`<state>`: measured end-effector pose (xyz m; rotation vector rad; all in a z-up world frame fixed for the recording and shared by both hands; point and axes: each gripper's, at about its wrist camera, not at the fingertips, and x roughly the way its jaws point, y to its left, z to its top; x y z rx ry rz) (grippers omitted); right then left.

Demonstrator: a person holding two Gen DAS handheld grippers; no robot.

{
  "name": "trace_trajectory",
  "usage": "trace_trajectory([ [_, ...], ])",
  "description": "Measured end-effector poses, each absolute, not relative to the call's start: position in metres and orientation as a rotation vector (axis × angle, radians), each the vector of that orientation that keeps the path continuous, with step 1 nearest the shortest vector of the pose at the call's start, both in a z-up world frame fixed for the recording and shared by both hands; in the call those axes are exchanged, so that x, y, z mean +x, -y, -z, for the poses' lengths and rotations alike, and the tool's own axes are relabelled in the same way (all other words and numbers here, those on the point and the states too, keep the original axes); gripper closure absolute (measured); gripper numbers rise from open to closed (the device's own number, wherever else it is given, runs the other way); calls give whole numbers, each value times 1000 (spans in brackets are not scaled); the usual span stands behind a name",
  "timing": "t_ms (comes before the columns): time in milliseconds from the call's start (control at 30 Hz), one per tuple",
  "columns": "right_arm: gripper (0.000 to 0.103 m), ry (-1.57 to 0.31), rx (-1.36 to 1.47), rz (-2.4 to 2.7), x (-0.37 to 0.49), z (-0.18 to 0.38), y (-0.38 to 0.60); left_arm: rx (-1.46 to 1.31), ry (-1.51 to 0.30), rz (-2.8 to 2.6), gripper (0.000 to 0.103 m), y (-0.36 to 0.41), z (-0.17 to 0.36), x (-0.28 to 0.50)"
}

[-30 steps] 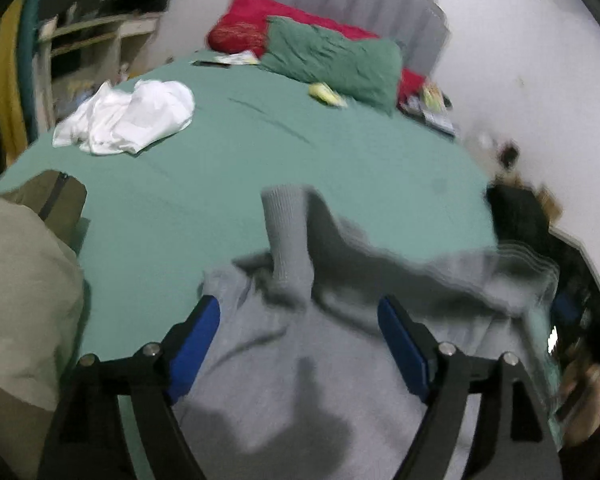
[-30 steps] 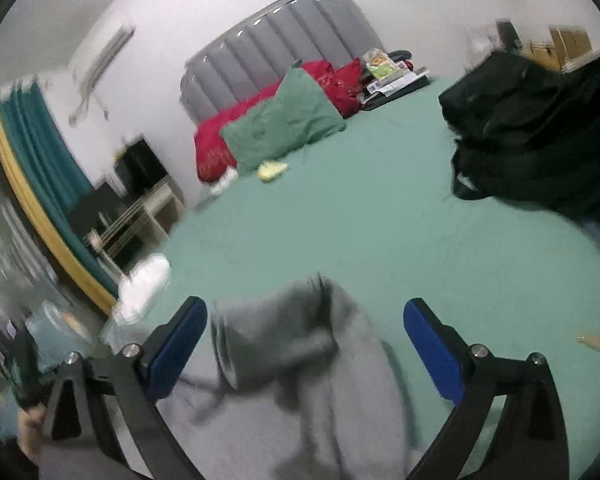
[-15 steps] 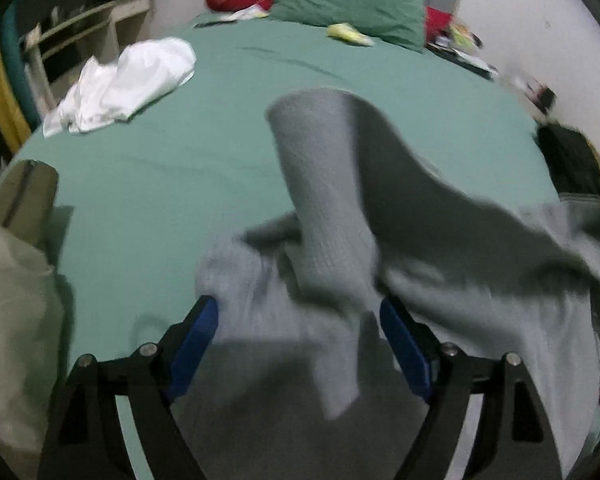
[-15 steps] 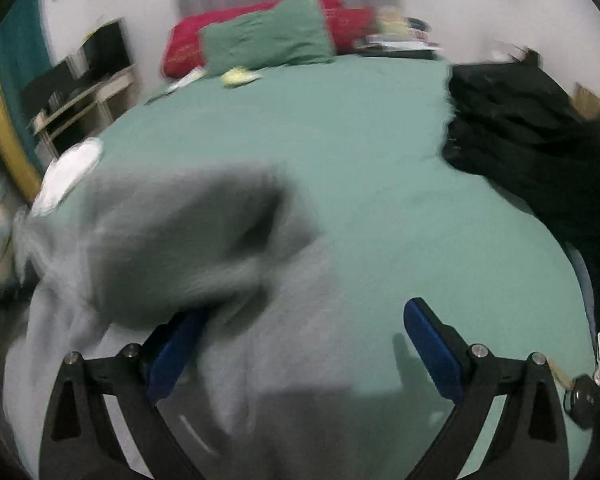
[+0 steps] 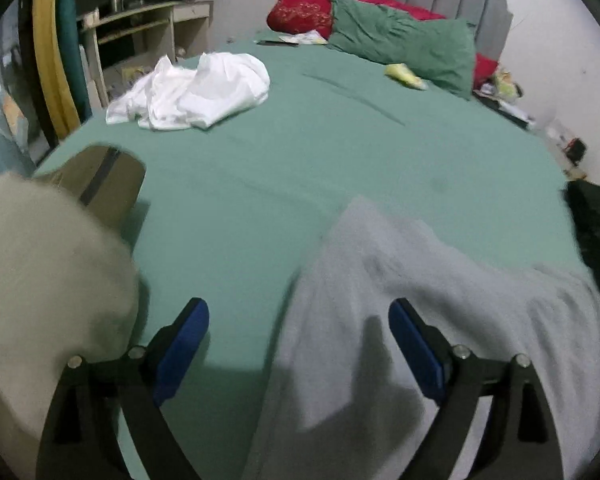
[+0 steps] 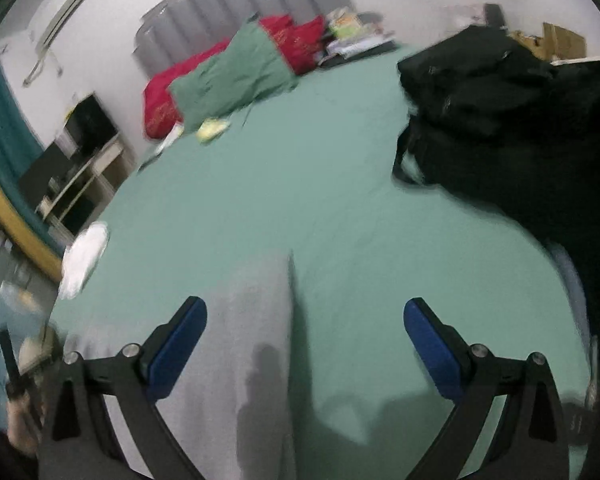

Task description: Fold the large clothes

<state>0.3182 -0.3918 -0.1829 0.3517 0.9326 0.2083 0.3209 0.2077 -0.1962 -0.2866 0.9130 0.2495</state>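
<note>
A grey sweater (image 5: 420, 288) lies spread on the green bedsheet (image 5: 300, 152) at the near edge of the bed. My left gripper (image 5: 298, 320) hovers over the sweater's left edge. Its jaws are opening, and the cloth lies below them without the blue pads touching it. In the right wrist view the same sweater (image 6: 256, 320) runs under the left finger of my right gripper (image 6: 305, 312). That gripper stands open over cloth and bare sheet (image 6: 340, 200), gripping nothing. Both views are blurred by motion.
A crumpled white garment (image 5: 196, 92) lies far left on the bed. A beige garment (image 5: 40, 280) and a khaki zipped piece (image 5: 104, 176) are near left. A black clothes pile (image 6: 480, 92) fills the right side. Green pillow (image 5: 400, 40) and red pillow (image 5: 304, 8) at the headboard.
The sweater's raised sleeve and bunched folds have dropped, and it now lies flatter on the sheet. Both grippers have shifted, so the sweater no longer fills the gap between the left jaws.
</note>
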Motion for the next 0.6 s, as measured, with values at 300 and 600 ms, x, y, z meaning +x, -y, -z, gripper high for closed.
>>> trace_trajectory([
  [300,18,-1020,579,-337,171,234,393,-344,-1081,-201,11,-195,228,230],
  [600,85,-946,799,-437,137,245,406,-327,-979,-174,98,-186,225,183],
])
